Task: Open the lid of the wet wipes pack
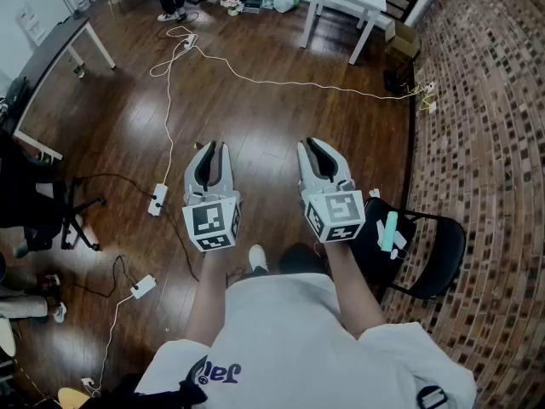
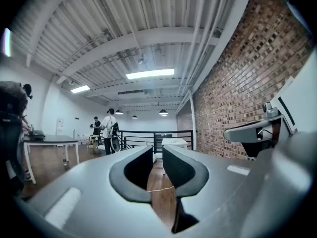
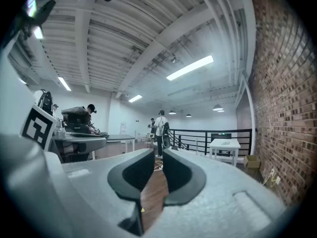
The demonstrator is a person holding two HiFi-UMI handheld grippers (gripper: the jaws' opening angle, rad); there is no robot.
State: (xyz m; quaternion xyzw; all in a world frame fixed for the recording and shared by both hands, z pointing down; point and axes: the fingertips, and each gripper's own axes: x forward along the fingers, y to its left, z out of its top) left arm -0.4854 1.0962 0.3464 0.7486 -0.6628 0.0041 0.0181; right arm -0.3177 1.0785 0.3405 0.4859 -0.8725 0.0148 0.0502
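Held left gripper (image 1: 213, 147) and right gripper (image 1: 316, 146) level over the floor (image 1: 255, 109), fingers slightly apart, empty. Had yet to reach the likely pack (image 1: 390, 233) on the chair (image 1: 443, 247) at right; opening still ahead.

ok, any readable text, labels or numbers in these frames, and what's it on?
"Jal": dark print on the person's white shirt, head view; the rest is lost in a fold.
Cubes on the left gripper and right gripper: square code patterns only, no letters.
Sheet on the far wall: too small to read.
Green sign behind the railing, right gripper view: too blurred to read.
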